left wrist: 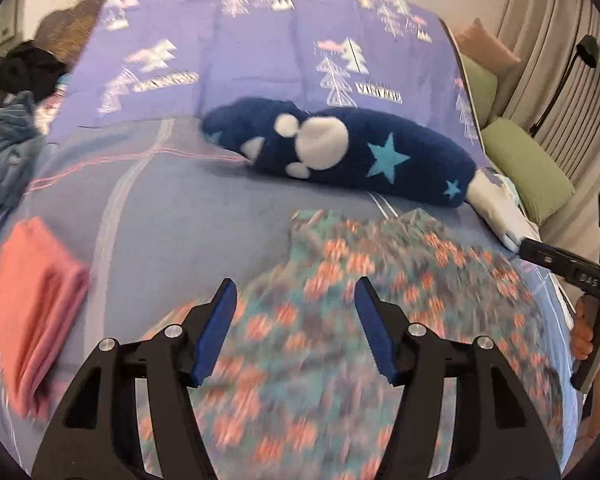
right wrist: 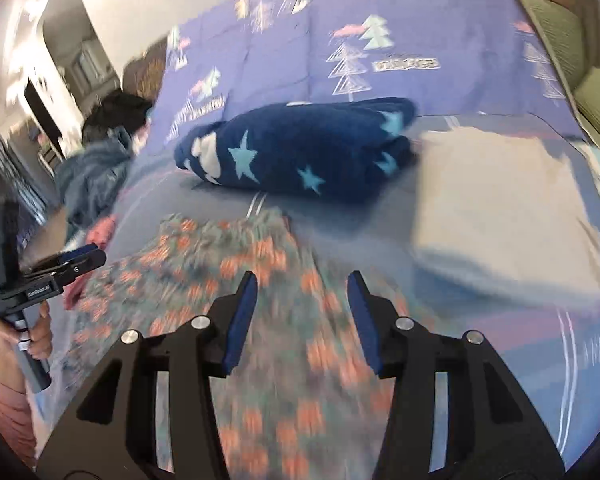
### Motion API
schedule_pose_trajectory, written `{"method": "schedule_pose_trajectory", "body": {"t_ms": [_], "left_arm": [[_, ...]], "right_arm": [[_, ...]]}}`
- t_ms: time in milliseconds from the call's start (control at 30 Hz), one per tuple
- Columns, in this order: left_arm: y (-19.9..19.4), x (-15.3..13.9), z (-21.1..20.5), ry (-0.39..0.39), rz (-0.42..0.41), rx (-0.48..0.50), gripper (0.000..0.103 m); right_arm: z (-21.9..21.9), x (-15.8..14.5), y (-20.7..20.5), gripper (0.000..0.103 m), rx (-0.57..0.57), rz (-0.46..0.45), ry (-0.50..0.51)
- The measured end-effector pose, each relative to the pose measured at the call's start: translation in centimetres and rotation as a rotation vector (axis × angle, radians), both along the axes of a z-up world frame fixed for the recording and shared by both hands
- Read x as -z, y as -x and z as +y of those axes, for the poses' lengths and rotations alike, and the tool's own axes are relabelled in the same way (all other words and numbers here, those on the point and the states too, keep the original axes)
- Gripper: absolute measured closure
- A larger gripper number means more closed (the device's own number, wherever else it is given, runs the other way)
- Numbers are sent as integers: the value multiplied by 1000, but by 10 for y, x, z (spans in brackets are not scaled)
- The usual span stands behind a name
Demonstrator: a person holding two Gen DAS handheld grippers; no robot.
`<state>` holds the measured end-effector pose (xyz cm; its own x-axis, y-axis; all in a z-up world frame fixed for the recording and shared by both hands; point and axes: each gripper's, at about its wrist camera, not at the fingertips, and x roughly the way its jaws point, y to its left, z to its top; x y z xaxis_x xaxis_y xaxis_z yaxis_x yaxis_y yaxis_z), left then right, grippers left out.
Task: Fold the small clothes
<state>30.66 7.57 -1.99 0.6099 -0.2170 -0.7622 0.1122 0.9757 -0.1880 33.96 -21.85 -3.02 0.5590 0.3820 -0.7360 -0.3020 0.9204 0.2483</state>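
Floral garment point(left wrist: 360, 320) lies flat, long axis running away toward navy blanket point(left wrist: 340, 152).

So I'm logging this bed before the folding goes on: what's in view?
floral garment: one, teal and orange, spread flat on the bed, nearest.
navy fleece: one, white and blue shapes, bundled behind it.
pink cloth: one, folded, on the left.
white cloth: one, folded, on the right.
blue-grey clothes: heap, far left edge.
green cushions: two, off the right edge.
bedcover: purple, tree print.
left tongs: open, empty.
right tongs: open, empty.
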Motion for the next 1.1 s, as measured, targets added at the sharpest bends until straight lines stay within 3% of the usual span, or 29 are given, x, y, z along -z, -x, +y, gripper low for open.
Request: {"method": "schedule_pose_trajectory", "body": {"t_ms": [167, 200, 233, 267, 300, 367, 400, 433, 533, 567, 600, 633, 700, 733, 800, 933, 967, 1100], "left_arm": [[-48, 30, -17, -1, 102, 22, 43], [-54, 35, -19, -1, 111, 32, 48], [-59, 40, -21, 11, 114, 45, 70], [-63, 43, -23, 9, 113, 53, 92], [-65, 44, -25, -21, 99, 49, 100], [-64, 39, -27, -34, 49, 58, 100], [-58, 28, -26, -6, -15, 70, 100], [-55, 21, -22, 14, -60, 70, 100], [-67, 28, -20, -24, -52, 37, 99], [-71, 34, -23, -60, -30, 29, 99], [-76, 43, -27, -126, -2, 20, 99], [-78, 51, -32, -186, 10, 19, 97], [-72, 45, -33, -203, -18, 3, 86], [-68, 41, -29, -189, -19, -6, 74], [-53, 30, -21, -159, -30, -17, 72], [13, 6, 1, -62, -103, -15, 57], [28, 2, 6, -51, -119, -15, 47], [125, 0, 32, -27, -168, -57, 45]], "right_arm": [[31, 36, -60, 54, -12, 104, 42], [33, 42, -65, 51, -14, 120, 38], [36, 50, -72, 48, -28, 143, 26], [39, 51, -73, 56, -33, 128, 29], [44, 51, -72, 100, -52, 107, 40], [45, 43, -67, 100, -58, 73, 21], [41, 30, -57, 100, -25, -21, 32], [37, 22, -54, 100, 1, -59, 28], [28, 30, -62, 98, 34, -13, 17], [33, 42, -69, 94, 31, 30, 58], [38, 54, -72, 83, 36, 62, 103], [35, 56, -71, 77, 39, 46, 97], [27, 48, -62, 56, 74, 6, 68], [15, 40, -52, 57, 105, -21, 33], [-1, 29, -29, 57, 113, -37, -9], [-45, 17, 56, 57, 108, -80, 19], [-59, 18, 84, 57, 120, -86, 23], [-122, 31, 196, 55, 220, -55, -5]]}}
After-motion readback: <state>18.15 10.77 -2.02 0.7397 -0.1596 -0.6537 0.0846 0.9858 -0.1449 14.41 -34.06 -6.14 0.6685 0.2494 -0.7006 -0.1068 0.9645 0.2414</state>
